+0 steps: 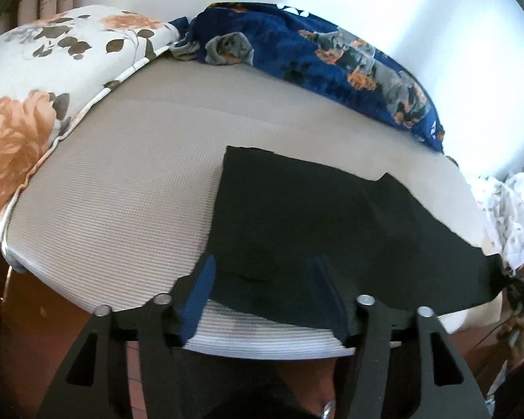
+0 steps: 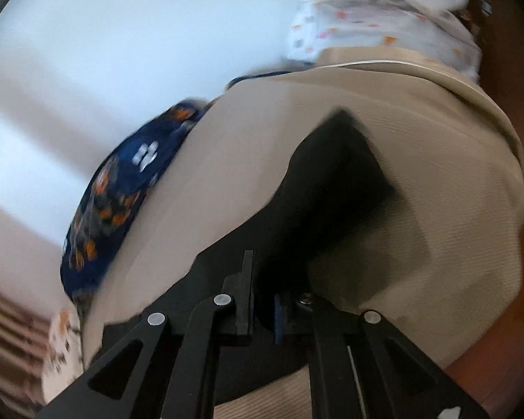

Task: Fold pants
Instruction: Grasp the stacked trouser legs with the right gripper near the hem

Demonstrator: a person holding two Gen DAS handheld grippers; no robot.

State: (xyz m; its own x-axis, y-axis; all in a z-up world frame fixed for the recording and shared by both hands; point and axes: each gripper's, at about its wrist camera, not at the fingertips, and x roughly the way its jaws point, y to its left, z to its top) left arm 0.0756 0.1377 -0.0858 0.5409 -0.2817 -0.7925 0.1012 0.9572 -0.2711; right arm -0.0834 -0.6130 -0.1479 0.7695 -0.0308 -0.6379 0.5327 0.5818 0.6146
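The black pants [image 1: 307, 223] lie spread on a beige ribbed mattress [image 1: 129, 188], reaching to its near edge. My left gripper [image 1: 265, 279] is open, its blue-padded fingers [image 1: 201, 286] standing either side of the pants' near edge, low over the cloth. In the right wrist view the pants [image 2: 335, 188] are lifted and bunched, running from the mattress [image 2: 436, 209] into my right gripper [image 2: 263, 300], which is shut on the black cloth. That view is blurred by motion.
A white pillow with orange roses [image 1: 49, 80] lies at the left. A navy dog-print blanket [image 1: 332, 59] runs along the far side by the white wall. A white patterned cloth [image 1: 510, 209] sits at the right end. Reddish floor shows below the mattress edge.
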